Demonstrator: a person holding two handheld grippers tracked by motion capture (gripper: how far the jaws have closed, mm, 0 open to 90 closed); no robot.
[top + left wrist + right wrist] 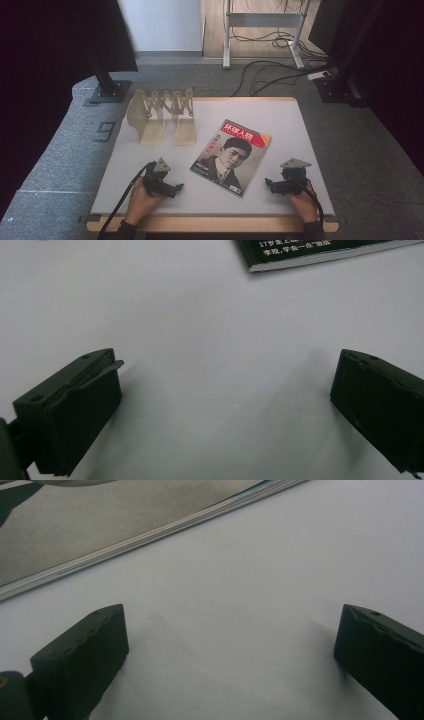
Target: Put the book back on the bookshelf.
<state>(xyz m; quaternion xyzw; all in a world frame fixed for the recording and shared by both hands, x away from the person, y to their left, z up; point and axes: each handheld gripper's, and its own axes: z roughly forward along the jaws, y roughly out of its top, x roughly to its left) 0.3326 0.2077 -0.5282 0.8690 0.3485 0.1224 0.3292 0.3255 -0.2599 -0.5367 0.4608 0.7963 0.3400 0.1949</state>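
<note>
Lying untouched, the magazine (231, 157) is being flanked by the spread, empty left gripper (178, 188) and right gripper (268, 183); everything is left.

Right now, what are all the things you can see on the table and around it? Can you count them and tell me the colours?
magazine: one, red title band and a dark portrait cover, lying flat in the middle of the table.
folding rack: one, beige, standing at the far left of the table, beyond the magazine.
table: one, white top with a wooden edge.
cables: several, black, on the grey floor beyond the table.
left gripper: one, black, jaws open, resting near the front edge, left of the magazine.
right gripper: one, black, jaws open, near the front edge, right of the magazine.
hands: two, one holding each gripper.
</note>
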